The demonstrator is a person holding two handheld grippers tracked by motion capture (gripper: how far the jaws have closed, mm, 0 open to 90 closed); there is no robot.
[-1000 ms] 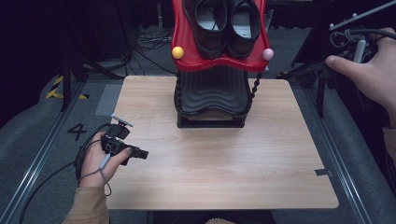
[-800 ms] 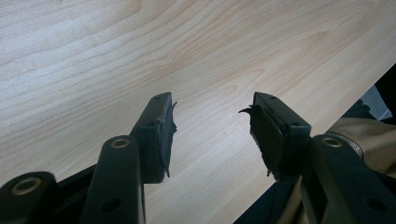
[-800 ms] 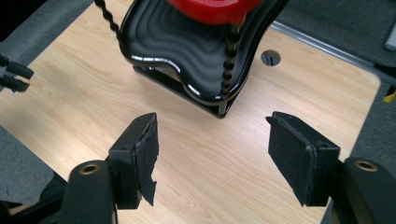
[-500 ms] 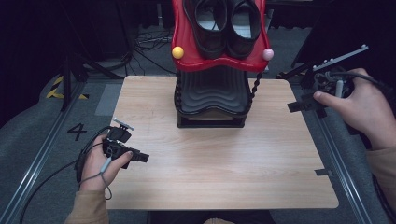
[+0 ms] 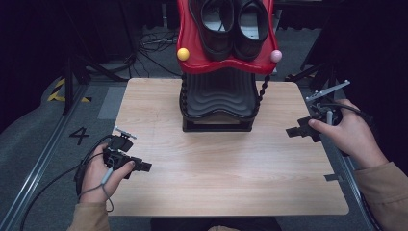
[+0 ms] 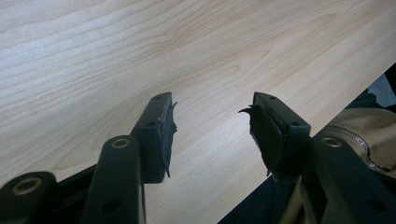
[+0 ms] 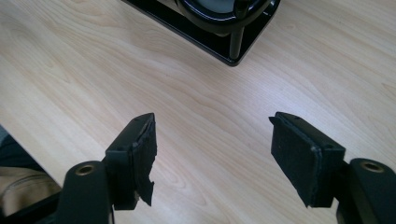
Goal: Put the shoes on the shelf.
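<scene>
The left gripper (image 5: 144, 166) lies low at the near left corner of the wooden table (image 5: 216, 183), jaws spread and empty, while the right gripper (image 5: 292, 132) hovers at the right edge, also spread on nothing and pointing inward. From there the black shoe rack (image 5: 217, 98) stands just ahead and to its left across bare wood, so the right hand is probably nearer. The pair of black shoes (image 5: 235, 23) sits higher and farther on the red top shelf (image 5: 226, 60), toes pointing toward the person, with nothing in the way.
</scene>
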